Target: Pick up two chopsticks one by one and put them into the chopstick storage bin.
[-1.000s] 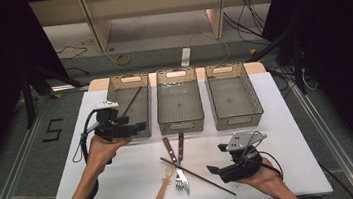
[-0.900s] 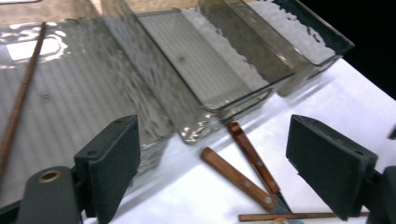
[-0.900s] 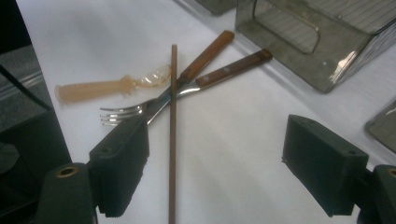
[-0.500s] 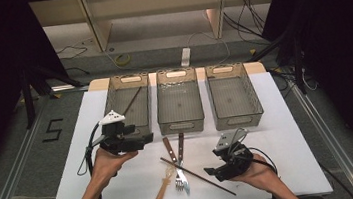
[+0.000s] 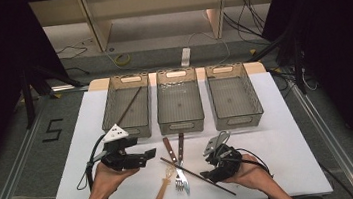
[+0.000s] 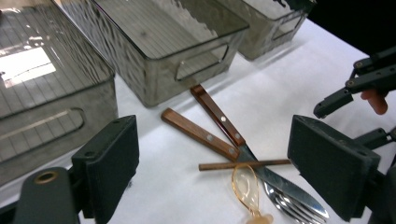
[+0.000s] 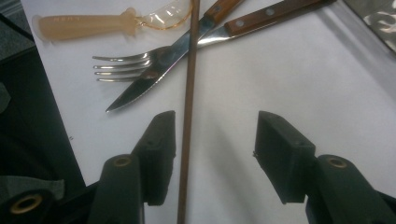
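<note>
A brown chopstick (image 5: 187,170) lies slanted across a wooden-handled fork (image 5: 178,179) and knife (image 5: 169,149) at the front middle of the white table (image 5: 290,142). My right gripper (image 5: 206,175) is low over the stick's near end. In the right gripper view the chopstick (image 7: 189,93) runs between the jaws of my right gripper (image 7: 215,140), close beside the left one. These jaws have just been closing, with a wide gap still on the other side. My left gripper (image 5: 148,155) hovers wide open just left of the cutlery with nothing between its jaws (image 6: 215,140).
An amber plastic utensil (image 5: 163,189) lies left of the fork. Three clear bins stand in a row behind: the left bin (image 5: 130,130) holds another chopstick (image 5: 129,105), while the middle bin (image 5: 182,126) and right bin (image 5: 239,119) look empty. The table's front edge is near both hands.
My left gripper has come down and toward the cutlery from beside the left bin. My right gripper has slid left onto the chopstick's near end, and its jaws have narrowed.
</note>
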Motion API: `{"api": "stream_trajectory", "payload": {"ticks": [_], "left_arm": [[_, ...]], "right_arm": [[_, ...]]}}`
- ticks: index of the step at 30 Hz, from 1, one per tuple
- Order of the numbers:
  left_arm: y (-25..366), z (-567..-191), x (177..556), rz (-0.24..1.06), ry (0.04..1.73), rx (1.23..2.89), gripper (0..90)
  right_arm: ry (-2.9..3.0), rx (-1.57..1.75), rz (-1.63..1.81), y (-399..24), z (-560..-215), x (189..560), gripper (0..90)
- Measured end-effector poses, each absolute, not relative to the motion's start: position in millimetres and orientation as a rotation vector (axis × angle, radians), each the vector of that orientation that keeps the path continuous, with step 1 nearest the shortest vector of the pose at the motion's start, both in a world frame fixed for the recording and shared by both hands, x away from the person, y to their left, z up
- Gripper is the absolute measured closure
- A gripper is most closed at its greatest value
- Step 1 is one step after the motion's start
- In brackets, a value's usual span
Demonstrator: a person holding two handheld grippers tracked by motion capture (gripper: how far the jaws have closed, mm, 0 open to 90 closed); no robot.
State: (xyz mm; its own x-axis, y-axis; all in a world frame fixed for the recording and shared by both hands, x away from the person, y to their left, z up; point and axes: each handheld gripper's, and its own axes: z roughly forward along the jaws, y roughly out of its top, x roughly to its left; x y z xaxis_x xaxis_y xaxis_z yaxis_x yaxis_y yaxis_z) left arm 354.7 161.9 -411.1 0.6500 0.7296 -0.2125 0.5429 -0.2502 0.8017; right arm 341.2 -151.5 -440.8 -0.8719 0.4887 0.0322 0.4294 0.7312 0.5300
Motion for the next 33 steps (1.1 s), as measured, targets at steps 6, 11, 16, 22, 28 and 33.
{"api": "stream_trajectory", "payload": {"ticks": [6,11,16,22,28,33], "left_arm": [[159,-417,348,0.270,1.013,1.972,15.9],[156,-416,340,0.264,1.006,1.971,15.7],[156,-415,330,0.264,0.985,1.964,15.7],[153,-417,328,0.285,0.958,1.969,15.7],[153,-418,327,0.295,0.953,1.975,15.7],[152,-418,327,0.296,0.952,1.983,15.6]], "right_arm": [[2.851,0.744,0.771,-142,-445,340,55.4],[2.879,0.724,0.725,-135,-448,341,60.8],[2.912,0.711,0.692,-129,-452,341,64.9],[2.949,0.698,0.646,-123,-458,343,68.5],[2.962,0.665,0.589,-117,-462,345,74.0],[2.965,0.671,0.562,-115,-463,345,77.8]]}}
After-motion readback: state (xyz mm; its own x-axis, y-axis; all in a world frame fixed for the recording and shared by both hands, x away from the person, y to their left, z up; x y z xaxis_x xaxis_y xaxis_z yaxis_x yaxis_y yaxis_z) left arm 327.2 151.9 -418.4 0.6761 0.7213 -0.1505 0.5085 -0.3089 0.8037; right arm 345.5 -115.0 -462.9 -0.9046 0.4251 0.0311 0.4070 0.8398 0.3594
